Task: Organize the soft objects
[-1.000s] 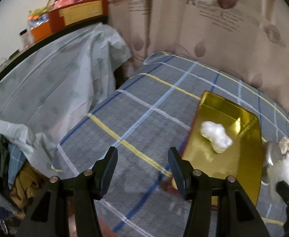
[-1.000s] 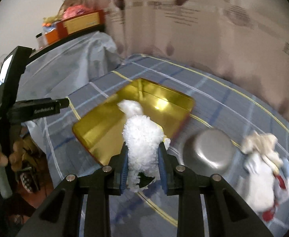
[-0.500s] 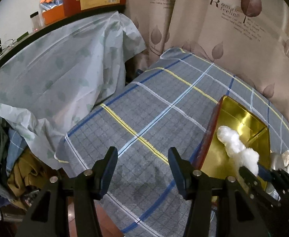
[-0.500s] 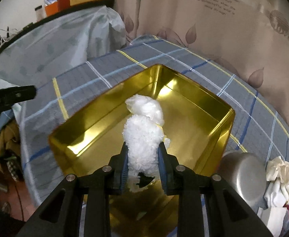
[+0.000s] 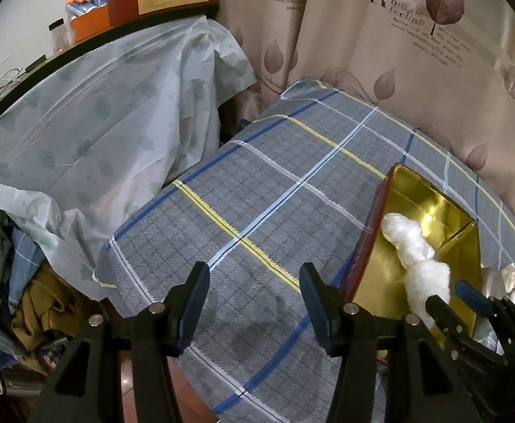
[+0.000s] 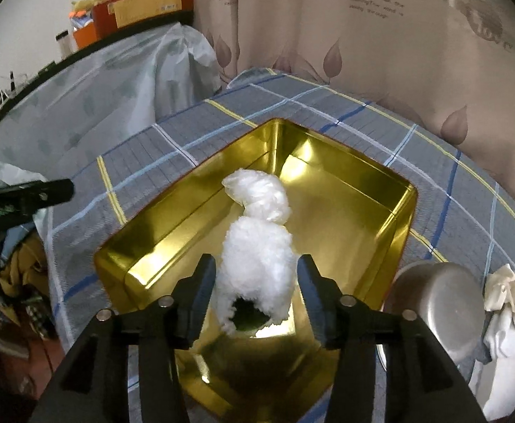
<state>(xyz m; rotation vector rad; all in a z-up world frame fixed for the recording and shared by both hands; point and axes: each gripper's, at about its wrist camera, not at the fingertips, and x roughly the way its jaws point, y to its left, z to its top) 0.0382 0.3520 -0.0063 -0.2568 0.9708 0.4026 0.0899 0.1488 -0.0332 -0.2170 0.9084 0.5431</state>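
Gold tin [image 6: 331, 183] is seen on the plaid tabletop [image 5: 257, 190], w/ wide bare cloth to its left as far as the near-left tabletop edge, where the cloth drops off. Curtain [image 5: 380, 53] hangs close behind the far edge; a sheet-covered mound [image 5: 98, 123] stands beside the left corner. To the right of the tin, a steel bowl [image 6: 433, 296] sits just beside its wall, and a cream bow toy [image 6: 511, 289] is next to that, so little room is left on that side.

Left hand-held gripper [image 5: 253, 292] is held over the bare cloth near the front edge, jaws wide, nothing between them. Right hand-held gripper [image 6: 255, 289] is pointed down into the tin; jaws are spread apart w/ a fluffy toy [image 6: 257, 257] between them. Fingers [image 6: 201, 289] appear just clear of the fluff, though contact can't be ruled out. Toy lies inside the tin, touching a white bag [image 6: 257, 194] farther in.

Vs 0.5 s ago: right jaws, then clamped on the toy, have been opened; the toy has been lowered onto the tin floor. Left gripper pose is approx unchanged.
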